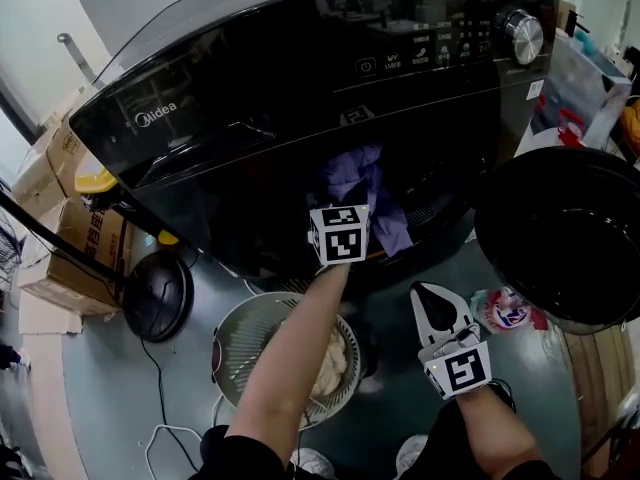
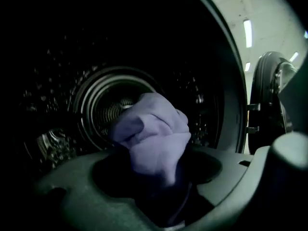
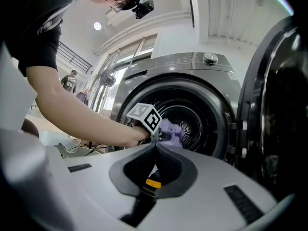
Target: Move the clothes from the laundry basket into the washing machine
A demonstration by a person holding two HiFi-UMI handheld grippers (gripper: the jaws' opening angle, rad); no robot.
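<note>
Transfer midway: left tongs (image 2: 156, 177) part-open at the washing machine (image 1: 250, 78) drum mouth, purple garment (image 1: 365, 183) between them, looks barely gripped. Near right, right tongs (image 1: 430, 303) closed, empty. On the floor, laundry basket (image 1: 235, 333) holds pale clothes (image 1: 330, 363), left to move.

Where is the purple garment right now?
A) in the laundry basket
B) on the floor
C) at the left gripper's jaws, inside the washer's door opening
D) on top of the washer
C: the left gripper view shows the purple garment at the left gripper, with the drum right behind it.
</note>
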